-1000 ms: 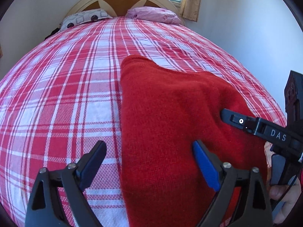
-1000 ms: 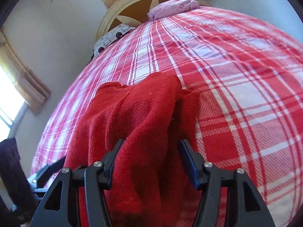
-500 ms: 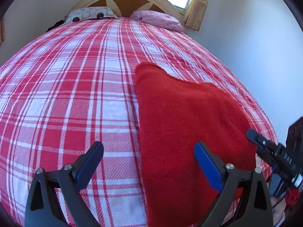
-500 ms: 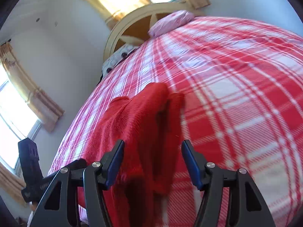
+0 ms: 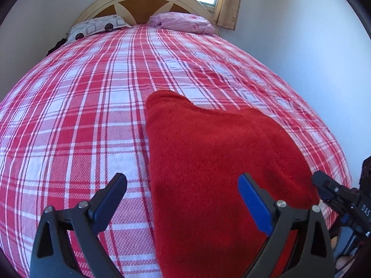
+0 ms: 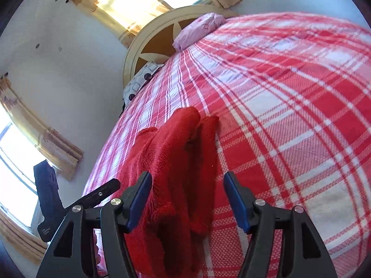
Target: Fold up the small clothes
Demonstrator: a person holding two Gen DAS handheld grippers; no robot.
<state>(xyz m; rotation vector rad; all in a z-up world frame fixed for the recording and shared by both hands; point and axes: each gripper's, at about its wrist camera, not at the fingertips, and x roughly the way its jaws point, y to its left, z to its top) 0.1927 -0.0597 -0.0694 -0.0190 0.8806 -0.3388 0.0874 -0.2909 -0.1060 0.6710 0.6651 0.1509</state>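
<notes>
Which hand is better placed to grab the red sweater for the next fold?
Probably the right. The right hand-held gripper, jaws just opened, has the bunched edge of the red sweater between its pads. The left hand-held gripper is open too, but straddles flat sweater and plaid bedspread.

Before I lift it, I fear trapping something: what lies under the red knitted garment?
The red knitted garment lies directly on the red-and-white plaid bedspread, which shows all around it. Whatever sits beneath its middle is covered, so I cannot tell.
</notes>
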